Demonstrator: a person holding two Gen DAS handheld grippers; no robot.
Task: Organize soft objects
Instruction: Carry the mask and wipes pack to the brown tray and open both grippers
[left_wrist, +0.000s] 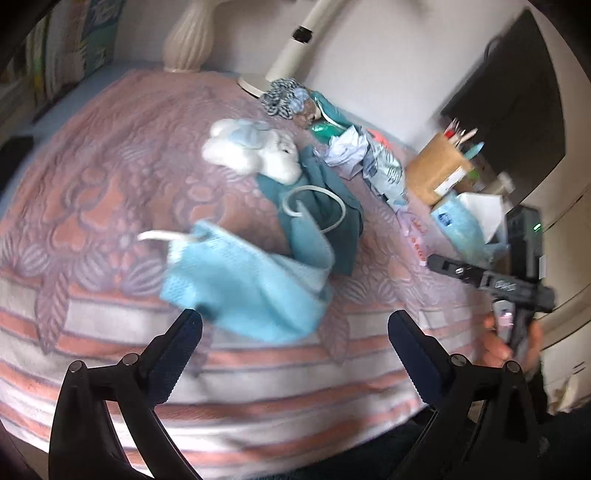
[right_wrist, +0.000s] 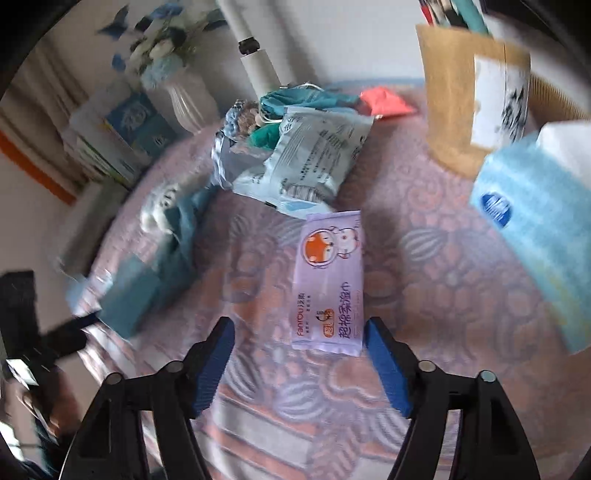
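Observation:
A light blue knit cloth (left_wrist: 243, 284) with a white cord lies on the pink patterned blanket (left_wrist: 110, 177), just beyond my left gripper (left_wrist: 293, 326), which stands open with nothing between its fingers. Behind the cloth lie a teal cloth (left_wrist: 325, 192) and a white plush toy (left_wrist: 251, 147). My right gripper (right_wrist: 299, 339) is open over the blanket (right_wrist: 424, 258). A purple pack of wet wipes (right_wrist: 328, 280) lies just ahead, its near end by the right fingertip, not pressed. The other gripper (left_wrist: 491, 277) shows at the right of the left wrist view, held by a hand.
A pale blue tissue pack (right_wrist: 535, 236) and a brown paper bag (right_wrist: 461, 96) with pens stand at the right. Crumpled white-blue wrappers (right_wrist: 306, 162), a coral cloth (right_wrist: 388, 101), a white vase (right_wrist: 188, 103), a lamp post (right_wrist: 255, 55) and stacked boxes (right_wrist: 118, 136) line the back.

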